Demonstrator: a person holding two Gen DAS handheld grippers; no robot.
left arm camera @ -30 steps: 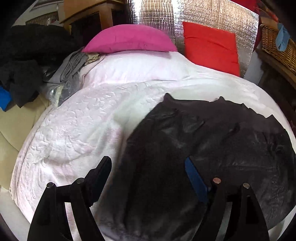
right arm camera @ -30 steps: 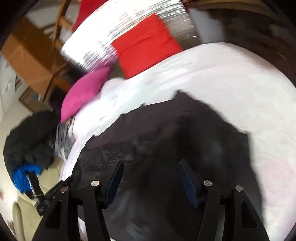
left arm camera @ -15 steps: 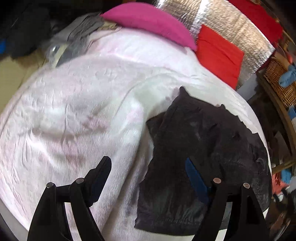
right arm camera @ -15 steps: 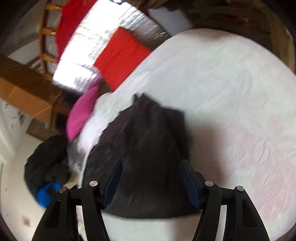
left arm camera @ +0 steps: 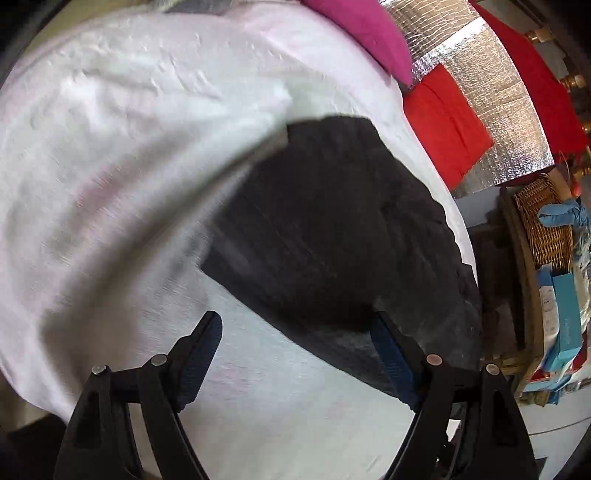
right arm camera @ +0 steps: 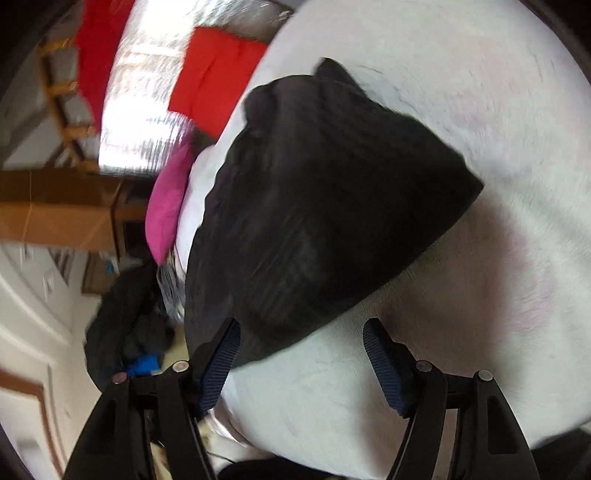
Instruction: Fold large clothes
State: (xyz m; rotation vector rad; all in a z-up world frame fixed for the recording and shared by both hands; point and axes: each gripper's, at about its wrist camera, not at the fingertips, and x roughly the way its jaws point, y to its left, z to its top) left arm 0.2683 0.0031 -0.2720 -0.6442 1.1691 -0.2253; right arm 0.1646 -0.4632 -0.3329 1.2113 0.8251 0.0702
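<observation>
We see a black garment (left arm camera: 332,236) lying on a white bedspread (left arm camera: 110,166), its cloth laid over itself with a straight near edge; both views are blurred, so we cannot make out seams or sleeves. In the left wrist view the left gripper (left arm camera: 295,354) hangs above the bedspread with its 2 fingers spread wide and nothing between them; its blue-padded right finger (left arm camera: 391,358) overlaps the near edge of the garment in the picture, though we cannot tell whether it touches the cloth. In the right wrist view the right gripper (right arm camera: 301,354) is likewise spread wide and empty, set just in front of the garment's near rounded corner; its left finger (right arm camera: 218,358) overlaps that corner in the picture, while its right finger (right arm camera: 384,362) stands over bare bedspread. At the head of the bed we note a pink pillow (left arm camera: 365,33) and a red cushion (left arm camera: 447,122) against a silver foil panel (left arm camera: 495,110); a wicker basket (left arm camera: 543,218) stands to the right of the bed; in the right wrist view a dark heap of clothes (right arm camera: 125,314) lies beside the bed at left.
</observation>
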